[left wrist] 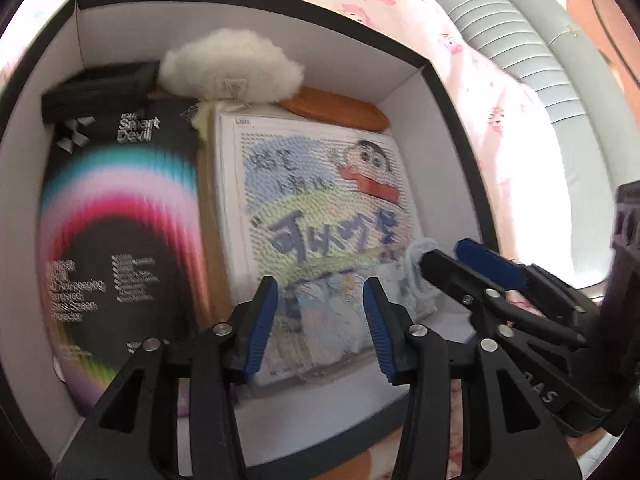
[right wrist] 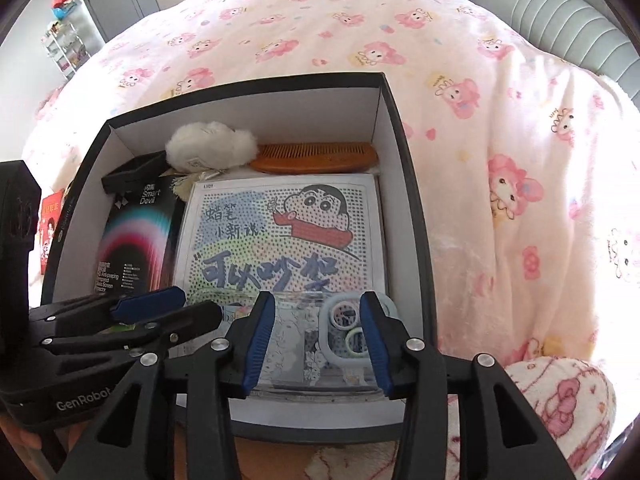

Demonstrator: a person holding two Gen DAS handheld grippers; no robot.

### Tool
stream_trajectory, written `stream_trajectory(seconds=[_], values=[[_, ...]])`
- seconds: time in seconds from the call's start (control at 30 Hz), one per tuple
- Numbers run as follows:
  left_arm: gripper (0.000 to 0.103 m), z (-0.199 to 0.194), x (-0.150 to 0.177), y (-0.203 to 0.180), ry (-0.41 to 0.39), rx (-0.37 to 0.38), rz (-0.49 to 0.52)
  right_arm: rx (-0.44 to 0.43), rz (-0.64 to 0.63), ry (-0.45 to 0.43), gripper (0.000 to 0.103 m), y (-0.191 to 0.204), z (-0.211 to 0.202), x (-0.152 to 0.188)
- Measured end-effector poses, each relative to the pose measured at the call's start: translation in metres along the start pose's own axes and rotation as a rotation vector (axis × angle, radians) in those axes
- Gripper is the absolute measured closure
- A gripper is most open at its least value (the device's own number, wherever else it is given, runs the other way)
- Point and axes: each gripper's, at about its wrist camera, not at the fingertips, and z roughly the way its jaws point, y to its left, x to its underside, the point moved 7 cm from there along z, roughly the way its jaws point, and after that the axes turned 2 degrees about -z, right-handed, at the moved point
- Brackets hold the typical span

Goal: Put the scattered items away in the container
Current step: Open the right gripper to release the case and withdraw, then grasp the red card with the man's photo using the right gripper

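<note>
Sitting on a pink cartoon-print bed cover: black box with white inner walls. Inside, at 9 o'clock, a dark screen-protector pack; at 11 o'clock, small black case and white fluffy puff; at 12 o'clock, brown wooden comb; centre, cartoon bead-art sheet; at 6 o'clock, clear packet of tape rolls. Left gripper released, nothing between pads. Right gripper released above the packet, not pressing it.

left tool open, right tool open
</note>
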Motion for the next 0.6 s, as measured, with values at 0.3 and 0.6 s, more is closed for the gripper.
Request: stream_trajectory(seconds=[0.3,0.6], values=[[0.054,-0.07,-0.002,-0.041,-0.25,-0.03,0.108,0.002,-0.03,-0.133,0.059,0.011,-0.056,-0.005],[0.048,-0.068,-0.003,-0.081,-0.409,-0.167,0.162,-0.049,-0.07,-0.264,0.057,0.042,-0.114,-0.009]])
